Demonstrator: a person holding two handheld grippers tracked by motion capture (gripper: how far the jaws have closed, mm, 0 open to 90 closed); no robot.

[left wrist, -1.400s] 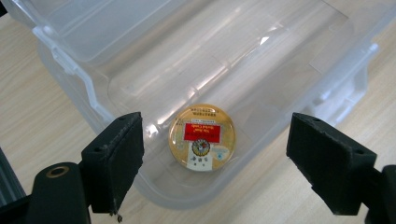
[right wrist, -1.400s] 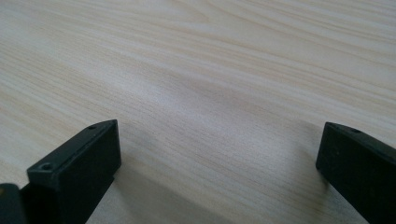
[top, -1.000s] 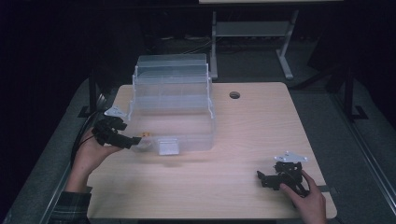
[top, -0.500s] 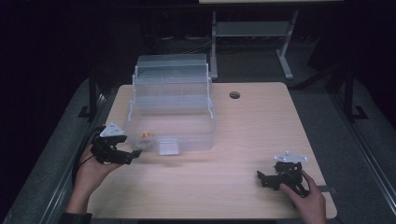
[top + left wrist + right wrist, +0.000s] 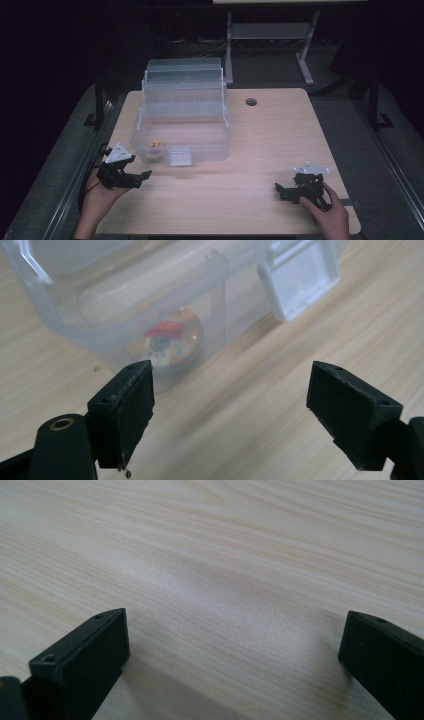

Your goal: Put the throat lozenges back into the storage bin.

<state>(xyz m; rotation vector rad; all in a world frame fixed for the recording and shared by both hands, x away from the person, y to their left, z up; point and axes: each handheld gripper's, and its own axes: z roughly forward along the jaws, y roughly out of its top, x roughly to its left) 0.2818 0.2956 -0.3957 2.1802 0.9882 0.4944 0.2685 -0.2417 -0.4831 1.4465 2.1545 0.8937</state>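
Light wood table [image 5: 260, 140] under dim surroundings carries a clear plastic storage box [image 5: 182, 117] with tiered trays raised at its rear and a white latch [image 5: 180, 157] on the front wall. Inside the front left corner lies a small round orange-and-white item [image 5: 167, 337], type not determinable. Left gripper [image 5: 137, 177]: jaws spread wide, empty, near that corner, not touching. Right gripper [image 5: 282, 190]: jaws spread wide, empty, over bare wood, well apart from the box.

1 overhead, 2 low tabletop [image 5: 260, 150] close-ups
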